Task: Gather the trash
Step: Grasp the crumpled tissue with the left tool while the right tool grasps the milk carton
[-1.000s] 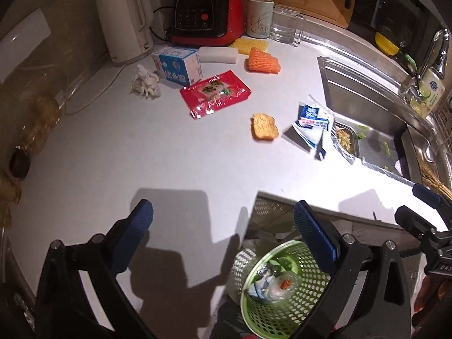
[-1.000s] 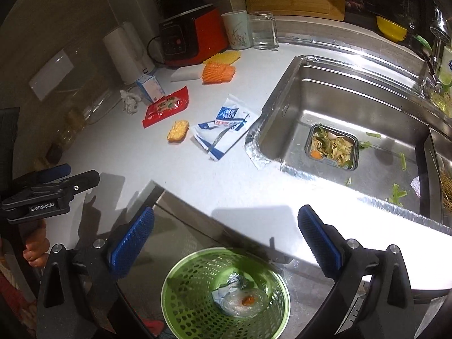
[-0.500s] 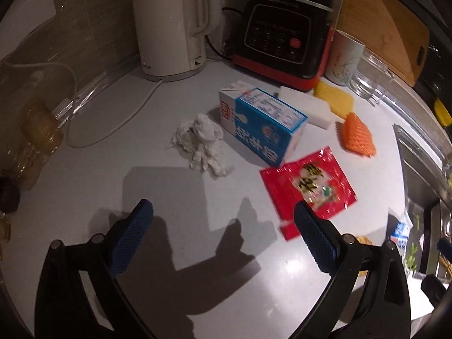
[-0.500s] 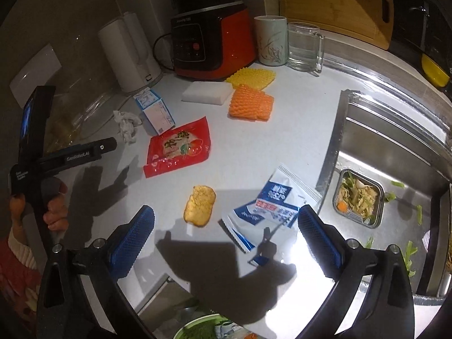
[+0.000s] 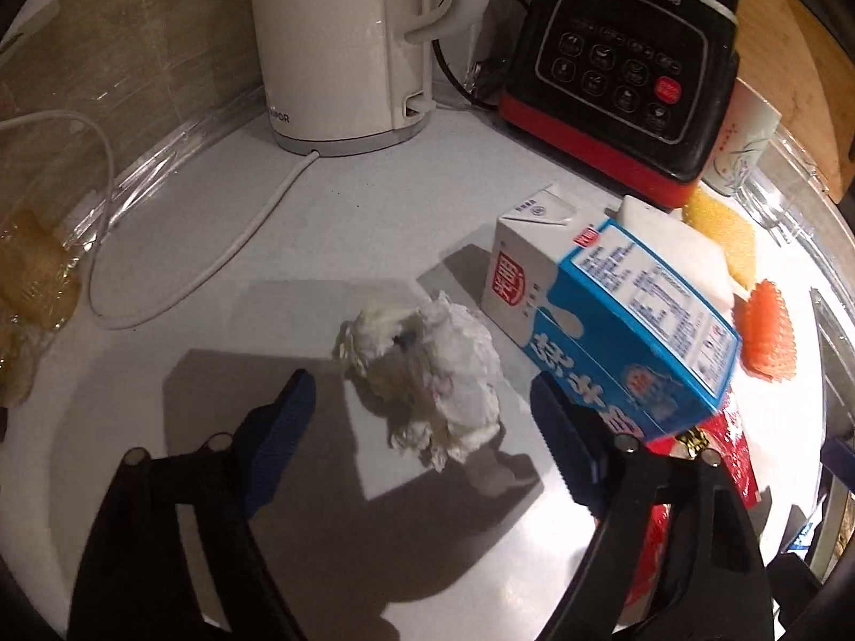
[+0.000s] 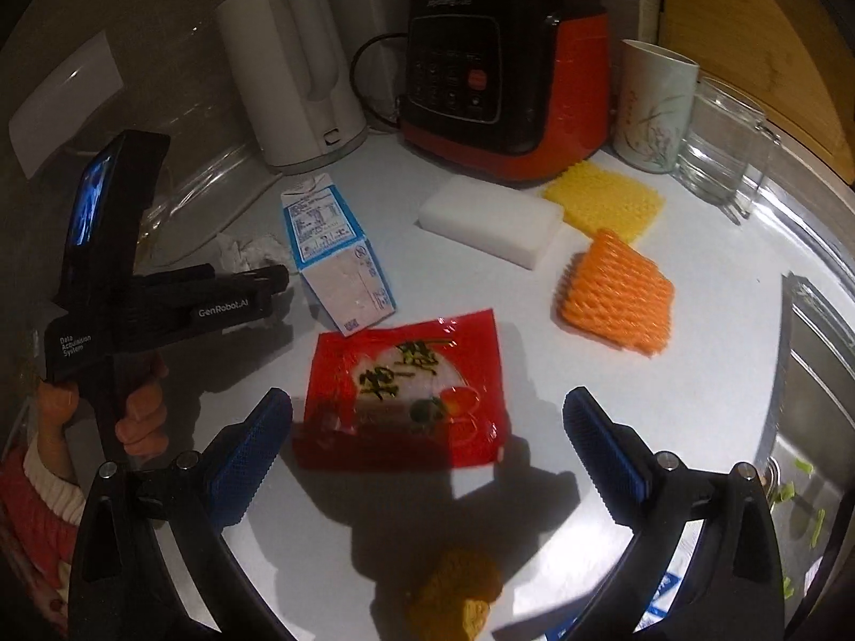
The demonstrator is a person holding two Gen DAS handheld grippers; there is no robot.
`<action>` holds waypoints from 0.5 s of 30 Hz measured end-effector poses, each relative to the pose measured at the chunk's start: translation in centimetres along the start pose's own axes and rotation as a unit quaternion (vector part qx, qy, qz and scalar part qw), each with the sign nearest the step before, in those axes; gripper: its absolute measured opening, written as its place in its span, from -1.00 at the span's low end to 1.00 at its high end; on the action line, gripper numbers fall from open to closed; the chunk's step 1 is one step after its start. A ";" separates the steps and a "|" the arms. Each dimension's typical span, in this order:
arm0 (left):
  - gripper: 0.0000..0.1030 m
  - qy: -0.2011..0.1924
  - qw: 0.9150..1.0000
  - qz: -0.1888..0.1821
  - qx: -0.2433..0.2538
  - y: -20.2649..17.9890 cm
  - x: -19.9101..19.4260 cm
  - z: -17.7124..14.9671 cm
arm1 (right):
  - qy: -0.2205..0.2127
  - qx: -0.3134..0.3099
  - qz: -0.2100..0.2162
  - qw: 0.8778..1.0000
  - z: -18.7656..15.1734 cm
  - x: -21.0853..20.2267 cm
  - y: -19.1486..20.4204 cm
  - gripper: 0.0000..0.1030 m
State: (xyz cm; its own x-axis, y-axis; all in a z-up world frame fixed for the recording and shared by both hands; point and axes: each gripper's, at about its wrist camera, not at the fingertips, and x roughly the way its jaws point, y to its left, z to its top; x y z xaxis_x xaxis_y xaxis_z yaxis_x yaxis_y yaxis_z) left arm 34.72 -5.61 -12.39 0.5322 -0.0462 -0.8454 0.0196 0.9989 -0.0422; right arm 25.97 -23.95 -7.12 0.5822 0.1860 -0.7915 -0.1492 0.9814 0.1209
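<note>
A crumpled white tissue (image 5: 427,374) lies on the white counter (image 5: 224,278), between the blue pads of my left gripper (image 5: 422,427). The jaws are closing around it, and the pads stand clear of the paper on both sides. A blue and white milk carton (image 5: 614,326) lies just right of the tissue. In the right wrist view my right gripper (image 6: 427,443) hangs open over a red snack wrapper (image 6: 406,390), which lies flat between its fingers. The carton (image 6: 336,256) and tissue (image 6: 251,251) show there too, with the left gripper's body in front of the tissue.
A white kettle (image 5: 347,43) with its cord and a red and black appliance (image 5: 620,64) stand at the back. Sponges, white (image 6: 491,219), yellow (image 6: 604,200) and orange (image 6: 614,294), lie to the right, beside a mug (image 6: 654,112) and glass (image 6: 721,144). A piece of bread (image 6: 459,593) lies near. The sink edge (image 6: 817,352) runs along the right.
Both grippers moved from the green basket at the counter edge to the back of the counter. The left came down over the tissue and its jaws narrowed. The right now hangs over the red wrapper.
</note>
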 end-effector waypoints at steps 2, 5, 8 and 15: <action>0.13 0.008 1.000 -0.002 -0.006 0.2 0.8 0.3 | -0.001 -0.019 0.010 1.000 0.9 1.1 0.8 0.96; -0.52 0.020 0.999 -0.017 -0.020 0.8 1.7 0.6 | -0.011 -0.048 0.014 0.999 1.9 2.2 1.8 0.96; -0.58 0.012 0.999 -0.019 -0.029 1.4 1.6 0.5 | -0.016 -0.068 0.023 0.997 2.8 3.2 2.5 0.96; -0.59 -0.001 0.999 -0.014 -0.044 3.3 -0.5 -0.8 | -0.017 -0.099 0.031 0.994 4.7 5.9 4.0 0.75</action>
State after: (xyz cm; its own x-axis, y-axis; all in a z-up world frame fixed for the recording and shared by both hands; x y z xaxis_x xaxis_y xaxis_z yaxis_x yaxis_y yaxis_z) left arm 33.88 -2.31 -12.57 0.5348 -0.0737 -0.8418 -0.0399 0.9929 -0.1123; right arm 32.58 -18.66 -8.44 0.5934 0.2504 -0.7650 -0.3380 0.9400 0.0455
